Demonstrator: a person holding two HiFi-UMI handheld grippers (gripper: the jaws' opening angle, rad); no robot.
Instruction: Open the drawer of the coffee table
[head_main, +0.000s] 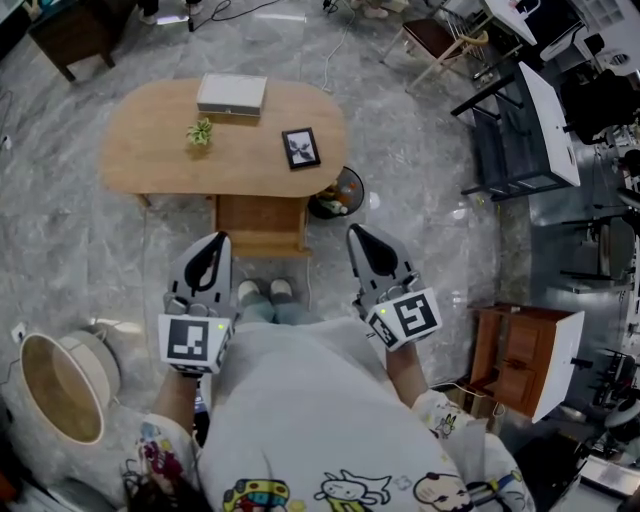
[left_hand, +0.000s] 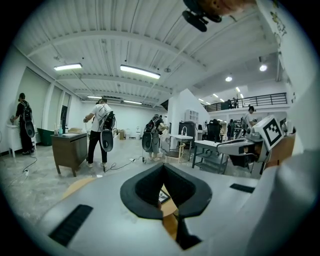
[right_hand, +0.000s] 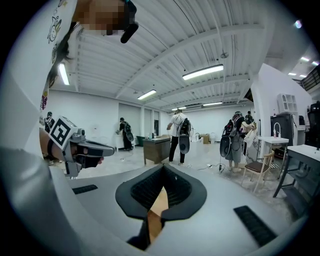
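My left gripper (head_main: 213, 250) and right gripper (head_main: 364, 245) hang empty, fingers (left_hand: 147, 187) pressed together. The coffee table (head_main: 150, 150) sits at twelve o'clock, its drawer (head_main: 260, 222) on the near side — perhaps already out. I'd spread one pair, grip its front, pull straight toward six.

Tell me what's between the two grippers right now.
In the head view, the person's shoes, standing on the grey floor, lie between the left gripper and the right gripper.
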